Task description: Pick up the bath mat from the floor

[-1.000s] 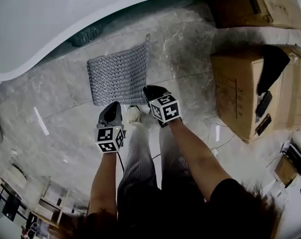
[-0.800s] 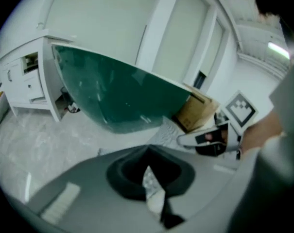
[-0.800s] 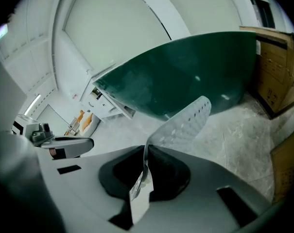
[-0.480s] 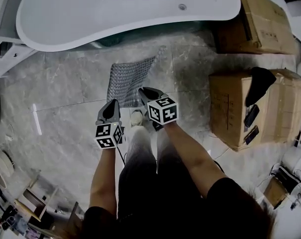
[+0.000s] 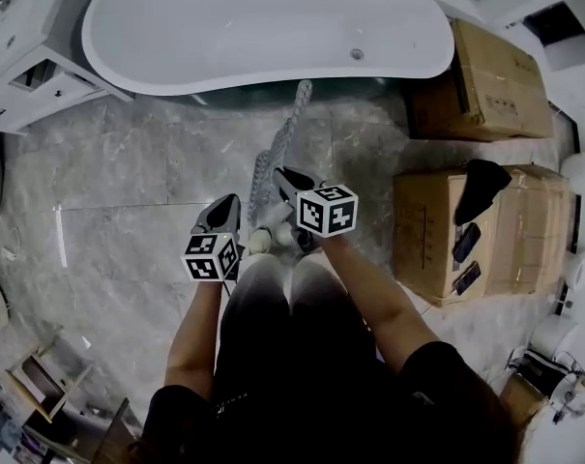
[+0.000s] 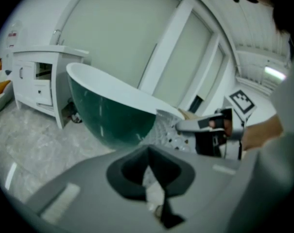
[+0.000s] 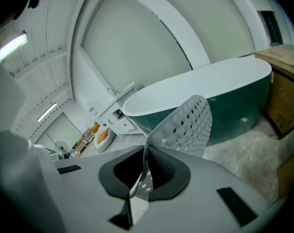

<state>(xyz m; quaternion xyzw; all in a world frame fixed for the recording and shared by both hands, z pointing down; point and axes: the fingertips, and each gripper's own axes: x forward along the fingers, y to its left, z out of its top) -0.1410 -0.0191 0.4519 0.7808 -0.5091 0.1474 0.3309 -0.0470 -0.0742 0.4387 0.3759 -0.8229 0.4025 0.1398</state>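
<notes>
The grey perforated bath mat [image 5: 277, 143] is off the floor and shows edge-on as a narrow strip in the head view, rising toward the tub. My right gripper [image 5: 280, 174] is shut on its near edge. In the right gripper view the mat [image 7: 188, 125] stands up from between the jaws of that gripper [image 7: 144, 171]. My left gripper [image 5: 230, 201] sits just left of the mat's lower end. In the left gripper view a pale strip of mat [image 6: 167, 130] runs down into the closed jaws of the left gripper [image 6: 151, 176], with the right gripper [image 6: 210, 130] beside it.
A white and green bathtub [image 5: 273, 27] lies ahead. A white cabinet [image 5: 31, 75] stands at the left. Cardboard boxes [image 5: 447, 230] [image 5: 495, 66] stand at the right, one with a black item [image 5: 481, 187] on it. The person's shoe [image 5: 263, 240] is under the grippers.
The mat went from lying flat on the floor to hanging lifted and edge-on between the grippers. The head view has drawn back and up, so more of the tub shows.
</notes>
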